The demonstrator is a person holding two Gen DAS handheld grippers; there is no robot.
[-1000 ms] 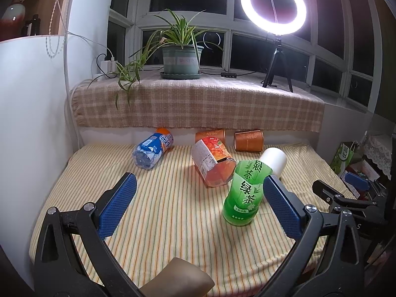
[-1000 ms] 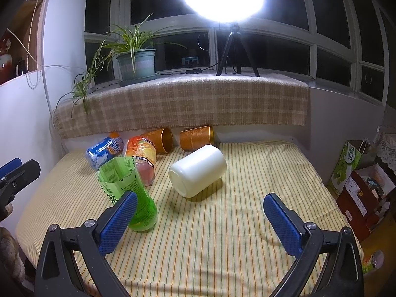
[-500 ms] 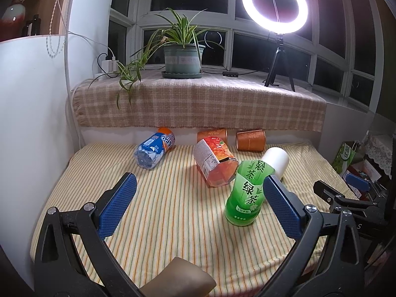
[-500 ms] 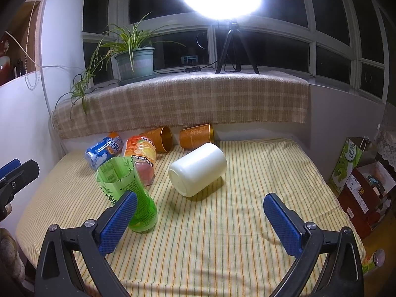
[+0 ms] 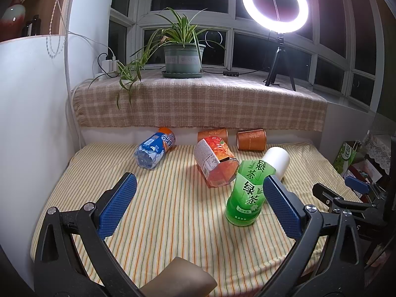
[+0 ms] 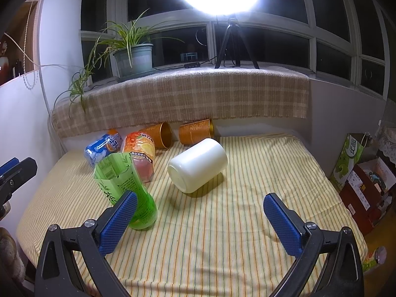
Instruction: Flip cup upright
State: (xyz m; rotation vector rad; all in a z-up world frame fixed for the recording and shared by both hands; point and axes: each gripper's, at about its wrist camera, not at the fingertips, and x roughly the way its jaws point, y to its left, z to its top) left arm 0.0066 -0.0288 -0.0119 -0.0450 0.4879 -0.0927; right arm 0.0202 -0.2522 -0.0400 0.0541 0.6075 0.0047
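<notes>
Several cups lie on a striped yellow cloth (image 5: 160, 217). A white cup (image 6: 198, 164) lies on its side mid-table; in the left wrist view (image 5: 277, 158) it shows behind a green tea cup (image 5: 247, 193), which stands upright and also shows in the right wrist view (image 6: 126, 185). A red-orange cup (image 5: 216, 160), a blue cup (image 5: 153, 148) and two orange cups (image 5: 251, 139) lie on their sides farther back. My left gripper (image 5: 198, 205) is open and empty above the near edge. My right gripper (image 6: 198, 222) is open and empty, in front of the white cup.
A checked blanket covers the window ledge (image 5: 198, 104), which bears a potted plant (image 5: 183, 57) and a ring light on a tripod (image 5: 276, 2). A white wall (image 5: 32, 123) stands at the left. Boxes and bags (image 6: 363, 173) sit on the floor at the right.
Both grippers have drifted slightly; the scene shifts a little in the views. Nothing on the cloth has moved.
</notes>
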